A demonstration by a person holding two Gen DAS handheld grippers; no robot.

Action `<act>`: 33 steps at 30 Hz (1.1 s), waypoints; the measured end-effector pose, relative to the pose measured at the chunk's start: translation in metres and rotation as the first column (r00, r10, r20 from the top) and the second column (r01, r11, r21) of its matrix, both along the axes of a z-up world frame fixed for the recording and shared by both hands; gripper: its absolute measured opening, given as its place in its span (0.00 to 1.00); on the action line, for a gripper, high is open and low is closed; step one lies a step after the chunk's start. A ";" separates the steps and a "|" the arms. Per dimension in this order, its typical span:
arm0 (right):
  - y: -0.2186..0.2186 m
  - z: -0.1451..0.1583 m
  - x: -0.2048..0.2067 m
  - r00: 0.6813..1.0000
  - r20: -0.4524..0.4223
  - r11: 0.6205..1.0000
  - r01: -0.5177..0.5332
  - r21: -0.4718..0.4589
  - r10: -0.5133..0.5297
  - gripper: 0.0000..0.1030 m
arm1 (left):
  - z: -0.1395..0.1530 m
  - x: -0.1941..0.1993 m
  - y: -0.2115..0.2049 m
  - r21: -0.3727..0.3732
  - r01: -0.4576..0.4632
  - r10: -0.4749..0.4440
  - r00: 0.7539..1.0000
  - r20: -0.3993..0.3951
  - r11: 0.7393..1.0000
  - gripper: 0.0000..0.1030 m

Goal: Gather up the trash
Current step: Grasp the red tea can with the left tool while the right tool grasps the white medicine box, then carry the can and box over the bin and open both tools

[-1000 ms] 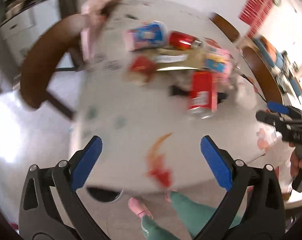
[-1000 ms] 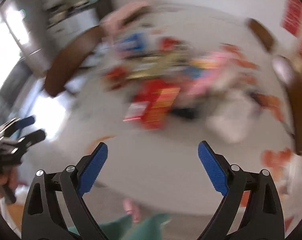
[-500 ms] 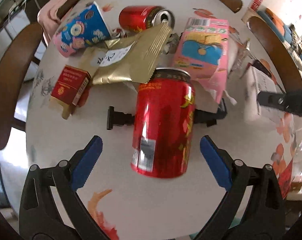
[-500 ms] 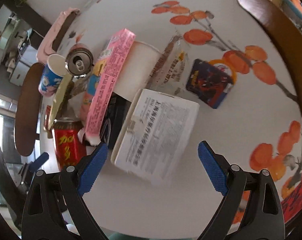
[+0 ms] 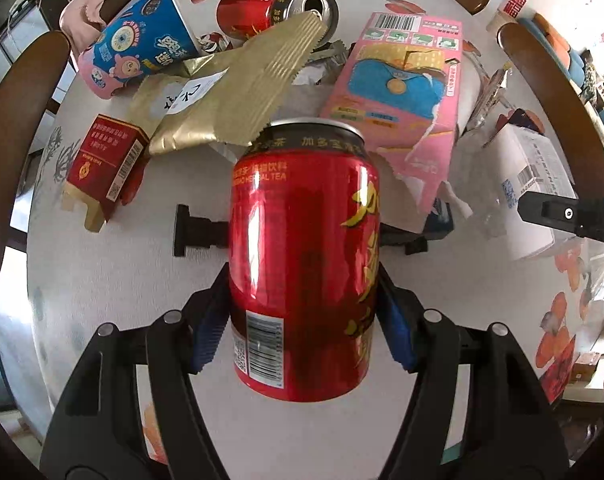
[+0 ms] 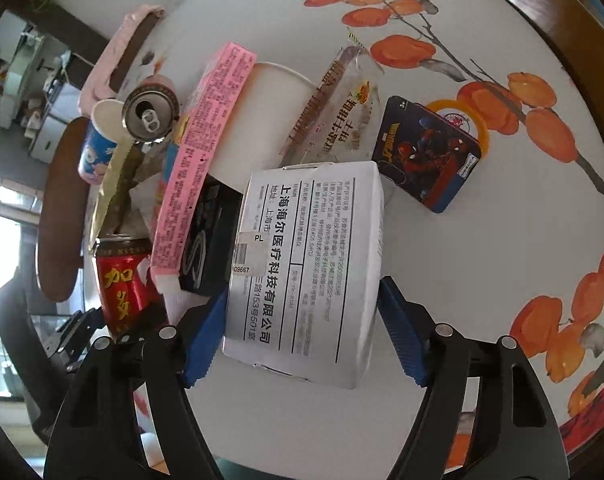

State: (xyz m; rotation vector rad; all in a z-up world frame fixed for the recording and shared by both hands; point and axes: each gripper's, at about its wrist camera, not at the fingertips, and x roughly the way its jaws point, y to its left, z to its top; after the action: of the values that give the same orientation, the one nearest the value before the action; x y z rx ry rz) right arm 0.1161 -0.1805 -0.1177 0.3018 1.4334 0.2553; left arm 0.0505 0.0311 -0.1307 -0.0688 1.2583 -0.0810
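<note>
My left gripper [image 5: 302, 320] is shut on a red herbal tea can [image 5: 302, 256] lying on the white round table [image 5: 114, 280]; its blue pads press both sides of the can. My right gripper [image 6: 302, 332] is shut on a white printed box [image 6: 306, 268]. That box also shows at the right of the left wrist view [image 5: 530, 184], and the red can shows at the left of the right wrist view [image 6: 122, 280]. More trash lies behind: a second open red can [image 5: 274, 4], a blue paper cup [image 5: 142, 44], a gold foil bag [image 5: 230, 92], a pink carton [image 5: 402, 80], a red cigarette pack [image 5: 102, 168].
A black clamp-like object [image 5: 194, 232] lies under the can. A Spider-Man tin [image 6: 430, 156], a snack wrapper [image 6: 338, 112] and a black box [image 6: 210, 236] lie beyond the white box. Wooden chairs [image 5: 10, 128] ring the table; one holds a pink cloth [image 6: 122, 52].
Both grippers moved in over the table and closed: the left on the red can, the right on the white box. Half a second ago both were wide open.
</note>
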 end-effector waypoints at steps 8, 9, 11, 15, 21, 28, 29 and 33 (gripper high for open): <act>-0.017 0.033 -0.006 1.000 0.027 0.993 -0.014 0.114 0.011 0.70 | 0.027 -0.022 0.015 -0.044 -0.052 0.053 0.998 0.032 0.998 0.62; -0.015 0.037 -0.006 0.999 0.033 0.992 -0.033 0.119 0.030 0.70 | 0.028 -0.027 0.020 -0.053 -0.070 0.072 0.997 0.027 0.996 0.62; -0.007 0.041 -0.003 0.998 0.035 0.989 -0.053 0.141 0.048 0.70 | 0.032 -0.034 0.029 -0.065 -0.102 0.104 0.994 0.025 0.993 0.62; 0.004 0.054 -0.007 0.995 0.040 0.973 -0.097 0.212 0.091 0.70 | 0.048 -0.062 0.044 -0.057 -0.164 0.167 0.984 0.061 0.985 0.62; 0.071 0.076 -0.038 0.957 0.088 0.921 -0.289 0.261 0.276 0.70 | 0.064 -0.110 0.082 -0.049 -0.281 0.285 0.954 0.098 0.958 0.62; 0.175 0.088 -0.109 0.889 0.103 0.841 -0.456 0.292 0.446 0.70 | 0.073 -0.201 0.153 -0.048 -0.413 0.416 0.902 0.115 0.909 0.62; 0.191 0.089 -0.123 0.877 0.099 0.828 -0.477 0.295 0.470 0.70 | 0.071 -0.216 0.163 -0.045 -0.435 0.438 0.892 0.110 0.899 0.62; 0.256 0.085 -0.178 0.818 0.082 0.768 -0.565 0.302 0.570 0.70 | 0.064 -0.285 0.209 -0.025 -0.517 0.517 0.851 0.086 0.855 0.62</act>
State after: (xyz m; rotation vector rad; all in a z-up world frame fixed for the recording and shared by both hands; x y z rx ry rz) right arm -0.0617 0.0755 -0.0323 0.1134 1.4695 0.9927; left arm -0.2346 0.2396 -0.0672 -0.4007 1.1122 0.3820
